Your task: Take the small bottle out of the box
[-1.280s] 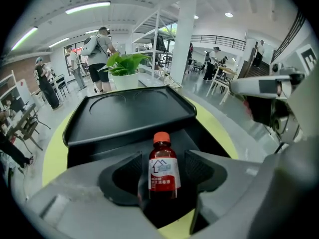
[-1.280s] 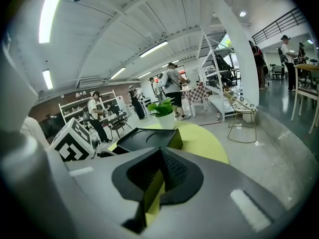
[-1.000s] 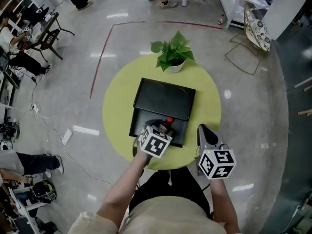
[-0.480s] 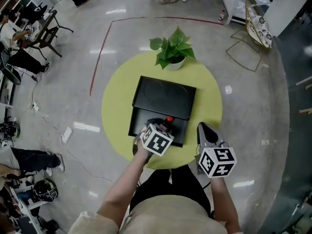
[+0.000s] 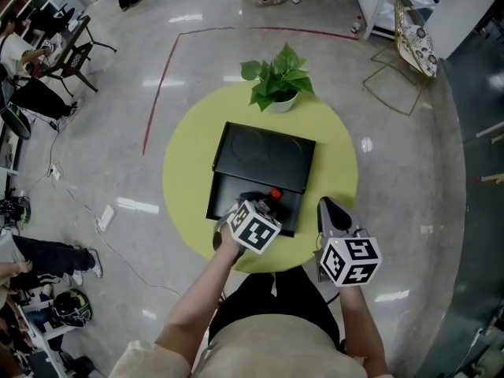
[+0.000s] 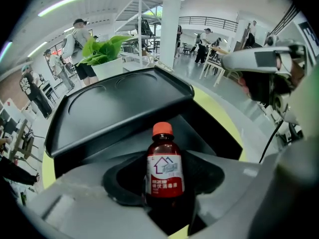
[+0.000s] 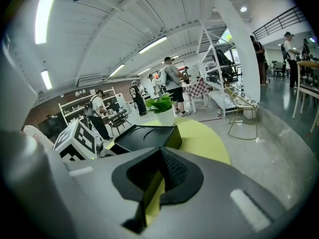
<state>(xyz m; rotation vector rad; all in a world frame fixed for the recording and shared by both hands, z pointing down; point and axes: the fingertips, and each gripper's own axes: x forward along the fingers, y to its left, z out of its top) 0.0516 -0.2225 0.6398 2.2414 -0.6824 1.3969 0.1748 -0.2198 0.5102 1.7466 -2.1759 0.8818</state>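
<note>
Since the earlier frames the left gripper (image 5: 261,205) has shifted only slightly, and the right gripper (image 5: 329,211) holds the same position.

Left gripper: inside the open black box (image 5: 236,191), jaws closing. The small bottle (image 6: 165,173) stands between the pads; a dark gap remains at its right side.

Small bottle: upright in the box's near part, right of centre. Brown body, orange-red cap (image 5: 275,193), red-and-white label.

Right gripper: outside the box, just beside its near right corner. Jaws drawn together to a narrow slit, nothing between them.

Box lid (image 5: 266,157): folded open on the far side.

Round yellow-green table (image 5: 189,172): carries the box. A potted plant (image 5: 277,85) stands at its far edge.
</note>
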